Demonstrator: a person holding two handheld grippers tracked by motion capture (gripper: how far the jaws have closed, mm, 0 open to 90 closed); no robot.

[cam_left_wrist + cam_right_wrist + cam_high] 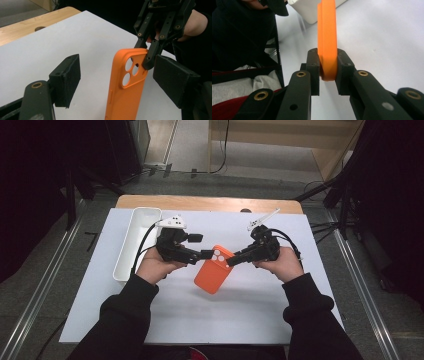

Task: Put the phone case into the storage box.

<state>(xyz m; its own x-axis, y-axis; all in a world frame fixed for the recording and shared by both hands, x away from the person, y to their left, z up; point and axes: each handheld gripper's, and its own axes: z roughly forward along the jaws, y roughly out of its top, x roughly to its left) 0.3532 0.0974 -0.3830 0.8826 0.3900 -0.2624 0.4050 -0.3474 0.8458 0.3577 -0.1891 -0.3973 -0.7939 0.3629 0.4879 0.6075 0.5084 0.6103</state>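
two grippers at an orange phone case (215, 269), right gripper (232, 260) clamping its corner, left gripper (207, 254) jaws apart around it

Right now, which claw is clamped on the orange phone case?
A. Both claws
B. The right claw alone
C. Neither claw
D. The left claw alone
B: the right claw pinches the phone case by its edge, while the left claw stands open around it, pads clear.
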